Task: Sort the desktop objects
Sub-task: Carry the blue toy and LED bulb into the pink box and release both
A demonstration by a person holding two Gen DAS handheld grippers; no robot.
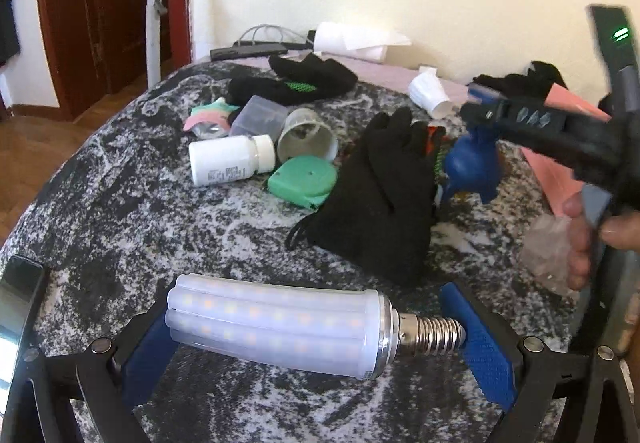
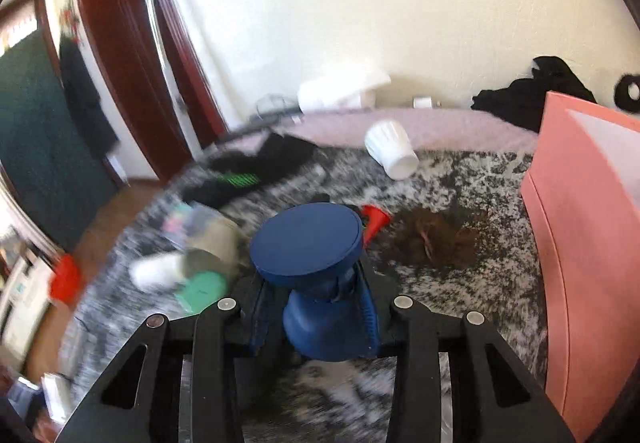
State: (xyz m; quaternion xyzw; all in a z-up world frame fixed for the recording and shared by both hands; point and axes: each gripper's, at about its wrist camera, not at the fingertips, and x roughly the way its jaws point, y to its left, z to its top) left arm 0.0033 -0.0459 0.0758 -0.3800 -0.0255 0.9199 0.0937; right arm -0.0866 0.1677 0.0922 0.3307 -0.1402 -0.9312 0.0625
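Observation:
My left gripper (image 1: 316,327) is shut on a white LED corn bulb (image 1: 276,325), held crosswise by its two ends above the near part of the speckled table (image 1: 120,211). My right gripper (image 2: 316,307) is shut on a blue hourglass-shaped plastic object (image 2: 316,275), lifted above the table; it also shows in the left wrist view (image 1: 474,163) at the right. A black glove (image 1: 376,195), a green tape measure (image 1: 302,177), a white pill bottle (image 1: 230,159), a clear cup (image 1: 306,135) and a clear box (image 1: 260,115) lie mid-table.
A pink folder (image 2: 588,243) stands at the right. A white paper cup (image 2: 392,149) lies on its side at the back. More black gloves (image 1: 292,81), a brown clump (image 2: 436,239), a red piece (image 2: 374,221) and a crumpled plastic bag (image 1: 548,251) lie around.

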